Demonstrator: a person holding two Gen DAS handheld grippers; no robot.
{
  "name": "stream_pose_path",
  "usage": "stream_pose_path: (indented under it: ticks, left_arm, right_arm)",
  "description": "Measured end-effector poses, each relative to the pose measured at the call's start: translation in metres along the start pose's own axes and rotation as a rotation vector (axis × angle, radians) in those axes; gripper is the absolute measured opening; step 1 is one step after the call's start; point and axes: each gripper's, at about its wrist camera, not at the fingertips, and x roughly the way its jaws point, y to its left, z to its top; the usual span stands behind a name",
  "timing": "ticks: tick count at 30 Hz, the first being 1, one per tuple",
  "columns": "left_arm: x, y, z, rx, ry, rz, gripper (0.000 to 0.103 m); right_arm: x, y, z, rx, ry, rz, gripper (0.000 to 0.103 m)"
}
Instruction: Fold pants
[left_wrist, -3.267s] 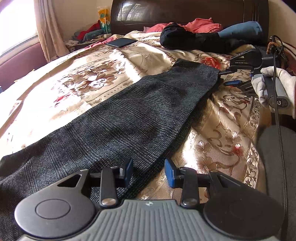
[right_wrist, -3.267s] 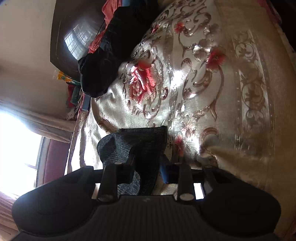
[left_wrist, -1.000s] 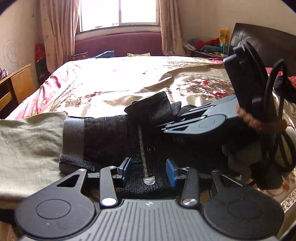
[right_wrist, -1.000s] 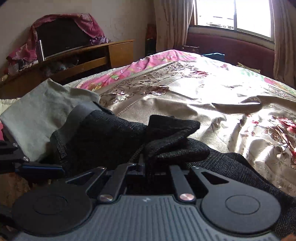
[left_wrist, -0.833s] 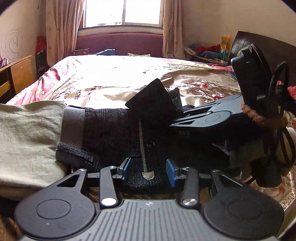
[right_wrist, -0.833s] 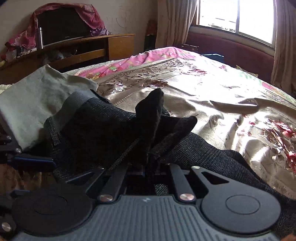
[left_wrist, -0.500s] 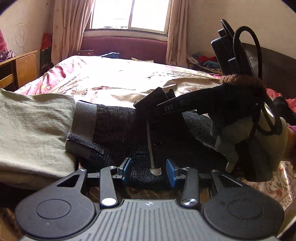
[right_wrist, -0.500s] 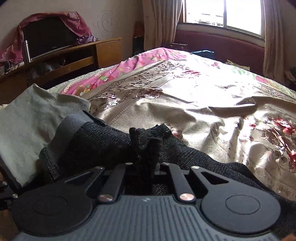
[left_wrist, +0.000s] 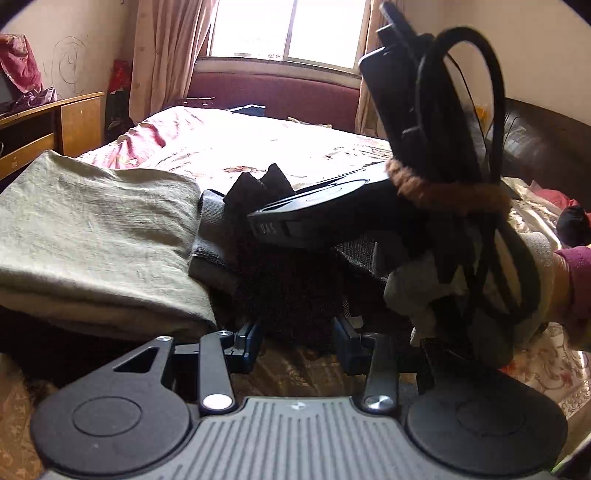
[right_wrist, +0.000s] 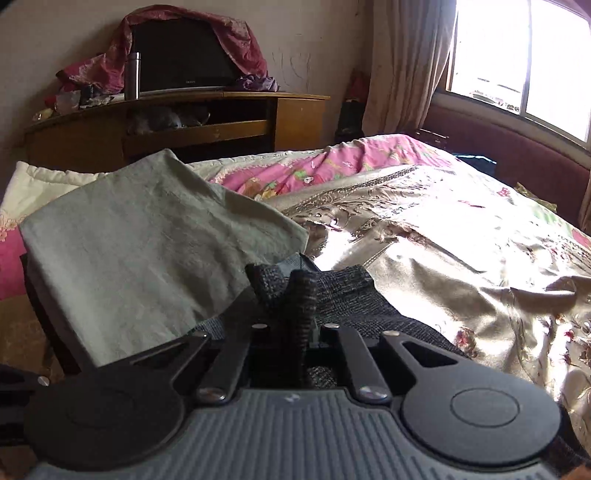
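Note:
Dark grey knit pants (left_wrist: 295, 288) lie folded on the bed, their waistband against a folded olive cloth (left_wrist: 92, 236). My right gripper (right_wrist: 295, 328) pinches an upright tuft of the pants (right_wrist: 301, 295) over the waistband; its jaws are opening, with the fabric still pressed between them. In the left wrist view the right gripper (left_wrist: 258, 221) crosses above the pants, held by a gloved hand (left_wrist: 461, 288). My left gripper (left_wrist: 299, 341) stands open at the pants' near edge, with dark fabric hanging between the blue pads (left_wrist: 251, 339), which do not press on it.
The olive cloth (right_wrist: 129, 258) lies left of the pants. The floral gold bedcover (right_wrist: 443, 258) spreads right toward the window. A wooden desk (right_wrist: 184, 129) stands beyond the bed, and a dark headboard (left_wrist: 546, 147) is at the right.
The right gripper has carried the pinched pant end leftward to the waistband beside the olive cloth. The left gripper has shifted sideways, and the fabric now hangs between its pads.

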Motion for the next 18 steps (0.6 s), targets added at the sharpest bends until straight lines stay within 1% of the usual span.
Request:
stream_pose_path:
  ticks: [1, 3, 6, 8, 10, 12, 14, 15, 16, 18]
  left_arm:
    - [0.0, 0.001, -0.001, -0.003, 0.007, 0.003, 0.053]
    - [-0.003, 0.0, -0.003, -0.014, 0.019, -0.005, 0.053]
    - [-0.006, -0.007, -0.003, 0.002, 0.031, -0.016, 0.053]
    - [-0.006, -0.013, -0.002, 0.028, 0.037, -0.015, 0.053]
    - [-0.006, -0.018, 0.0, 0.052, 0.042, -0.013, 0.053]
    - [-0.005, -0.024, 0.002, 0.079, 0.043, -0.001, 0.053]
    - [-0.005, -0.025, 0.004, 0.092, 0.042, 0.004, 0.053]
    - [-0.005, -0.025, 0.004, 0.09, 0.046, 0.001, 0.053]
    - [-0.005, -0.025, 0.004, 0.087, 0.05, -0.001, 0.053]
    - [-0.002, -0.025, 0.004, 0.091, 0.071, 0.012, 0.053]
  right_arm:
    - [0.0, -0.003, 0.0, 0.038, -0.001, 0.012, 0.014]
    - [-0.004, -0.01, 0.003, 0.099, -0.013, 0.038, 0.016]
    - [-0.011, -0.014, 0.006, 0.124, -0.027, 0.053, 0.017]
    - [-0.012, -0.014, 0.007, 0.132, -0.032, 0.042, 0.013]
    - [-0.011, -0.013, 0.007, 0.145, -0.032, 0.028, 0.012]
    - [-0.016, -0.012, 0.009, 0.148, -0.078, 0.008, 0.011]
    - [-0.021, -0.008, 0.012, 0.121, -0.129, -0.002, 0.011]
    - [-0.019, -0.006, 0.013, 0.108, -0.128, 0.008, 0.011]
    - [-0.014, -0.004, 0.015, 0.101, -0.108, 0.027, 0.011]
    - [0.003, 0.001, 0.013, 0.088, -0.026, 0.072, 0.016]
